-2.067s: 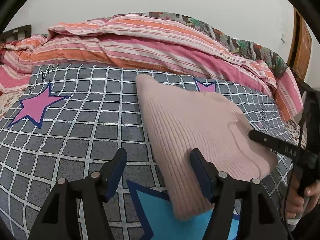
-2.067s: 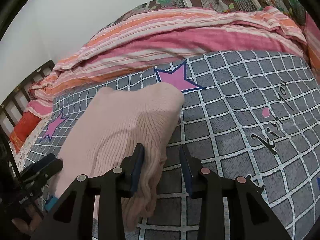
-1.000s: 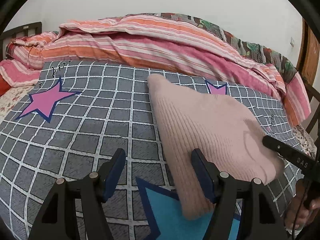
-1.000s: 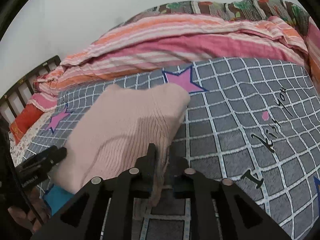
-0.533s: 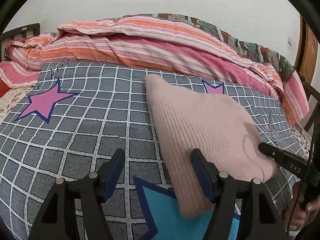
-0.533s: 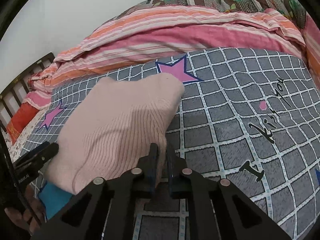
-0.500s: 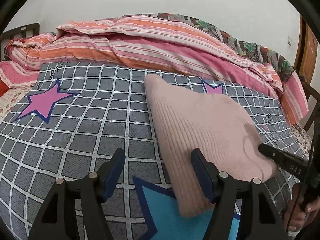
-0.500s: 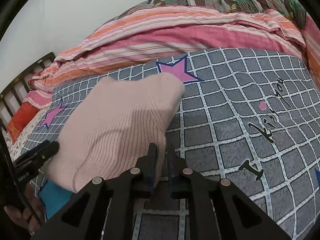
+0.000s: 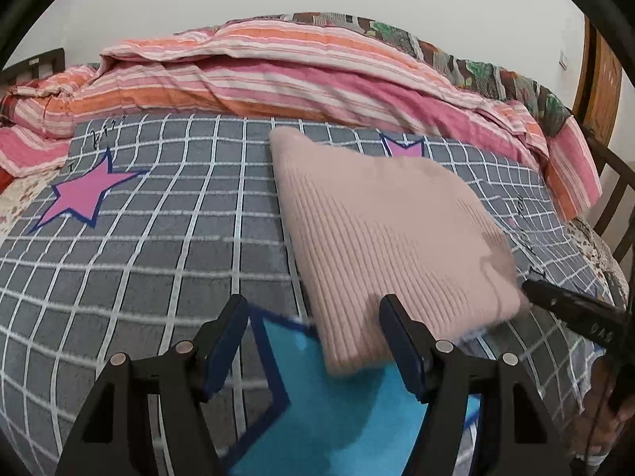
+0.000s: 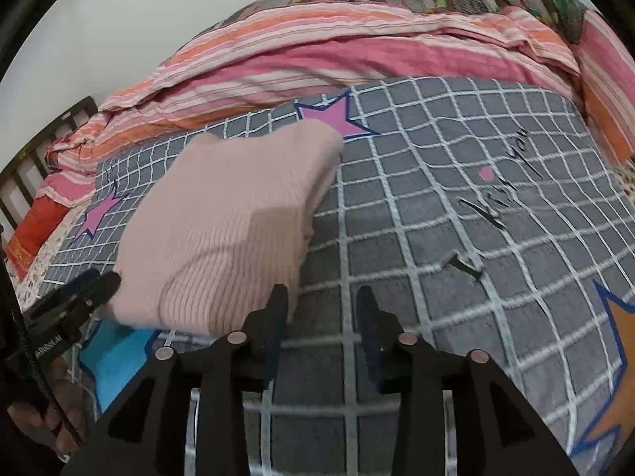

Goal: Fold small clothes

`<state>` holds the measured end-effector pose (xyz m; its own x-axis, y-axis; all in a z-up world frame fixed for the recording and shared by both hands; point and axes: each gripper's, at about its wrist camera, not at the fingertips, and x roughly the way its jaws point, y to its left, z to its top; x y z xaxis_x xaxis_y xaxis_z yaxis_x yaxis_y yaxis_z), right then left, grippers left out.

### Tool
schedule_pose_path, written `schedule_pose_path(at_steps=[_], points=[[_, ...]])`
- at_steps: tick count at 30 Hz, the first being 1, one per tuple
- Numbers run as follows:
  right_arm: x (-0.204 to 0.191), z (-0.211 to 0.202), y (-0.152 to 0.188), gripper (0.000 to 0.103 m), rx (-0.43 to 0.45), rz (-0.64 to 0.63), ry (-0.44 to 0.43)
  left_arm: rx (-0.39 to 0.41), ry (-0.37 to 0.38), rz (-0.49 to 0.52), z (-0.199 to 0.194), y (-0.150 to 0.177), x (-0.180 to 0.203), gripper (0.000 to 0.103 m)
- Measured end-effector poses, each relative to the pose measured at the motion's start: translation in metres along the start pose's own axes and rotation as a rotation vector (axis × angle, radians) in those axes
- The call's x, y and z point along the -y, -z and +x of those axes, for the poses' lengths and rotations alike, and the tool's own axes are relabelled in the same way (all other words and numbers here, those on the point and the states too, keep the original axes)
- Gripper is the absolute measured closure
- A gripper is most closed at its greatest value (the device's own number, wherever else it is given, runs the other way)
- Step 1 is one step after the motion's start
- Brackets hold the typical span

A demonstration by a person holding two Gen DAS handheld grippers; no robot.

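On the bed, middle of the grey checked cover:
Garment: pink ribbed knit point(image 9: 389, 234), folded into a compact, thick rectangle, lying flat; its near corner rests over the blue star print point(image 9: 337, 408).
Garment edges: far corner touches a pink star print point(image 10: 337, 117); folded layers are visible along the right-hand side in the right wrist view.
Right gripper point(image 10: 321, 309): jaws parted, nothing between them. They have just been opening; half a second ago they were pinched on the knit's near right edge. Left finger now sits just beside that edge, apparently not pressing it.
Left gripper point(image 9: 313, 341): jaws spread wide, empty. The knit's near corner lies between and beyond the fingers, but the pads do not press on it.
Change: right grip released; garment has settled on the cover and is now slightly further left in the right wrist view than a second ago. The left gripper's jaw spread matches the earlier frames.
Reading: release suggests this fold is placed, and this item looks finished or close to it.
Surroundings: grey checked cover point(image 9: 158, 238) bears the knit; striped pink-orange quilt point(image 9: 278, 71) is bunched along the far side, well apart from the knit.
Person: a hand point(image 10: 43, 416) grips the left tool's handle, low left in the right wrist view.
Risk (judgement): soft thick knit may spring open at the freed edge.
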<state>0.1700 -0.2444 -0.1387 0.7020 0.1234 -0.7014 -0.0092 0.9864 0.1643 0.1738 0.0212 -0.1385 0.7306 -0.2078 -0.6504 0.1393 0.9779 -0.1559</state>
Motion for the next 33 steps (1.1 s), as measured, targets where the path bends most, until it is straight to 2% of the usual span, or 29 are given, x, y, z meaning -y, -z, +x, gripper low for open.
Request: schedule_pose_path(at_steps=[3, 8, 13, 14, 15, 16, 19, 26, 33], points=[[0.003, -0.02, 0.003, 0.055, -0.007, -0.003, 0.009, 0.004, -0.029, -0.029, -0.018, 0.003, 0.0, 0.036], [-0.001, -0.054, 0.006, 0.05, 0.019, -0.028, 0.057, -0.01, -0.086, -0.016, -0.057, 0.003, 0.01, 0.035], [-0.005, -0.082, 0.007, 0.046, 0.027, -0.038, 0.071, 0.026, -0.148, 0.002, -0.102, -0.001, 0.021, 0.022], [-0.006, -0.088, 0.008, 0.041, 0.033, -0.044, 0.083, 0.03, -0.153, 0.006, -0.108, -0.002, 0.023, 0.022], [-0.007, -0.095, 0.008, 0.026, 0.04, -0.05, 0.092, 0.036, -0.156, 0.007, -0.115, -0.002, 0.025, 0.022], [-0.008, -0.102, 0.009, 0.015, 0.047, -0.054, 0.098, 0.041, -0.162, 0.006, -0.122, -0.002, 0.027, 0.021], [-0.014, -0.125, 0.013, 0.009, 0.091, -0.081, 0.117, 0.055, -0.175, 0.012, -0.142, -0.002, 0.034, 0.018], [-0.01, -0.156, 0.026, 0.004, 0.117, -0.074, 0.131, 0.093, -0.18, 0.015, -0.176, 0.003, 0.046, 0.017], [-0.01, -0.172, 0.034, 0.004, 0.126, -0.084, 0.139, 0.108, -0.177, 0.018, -0.187, 0.007, 0.053, 0.017]])
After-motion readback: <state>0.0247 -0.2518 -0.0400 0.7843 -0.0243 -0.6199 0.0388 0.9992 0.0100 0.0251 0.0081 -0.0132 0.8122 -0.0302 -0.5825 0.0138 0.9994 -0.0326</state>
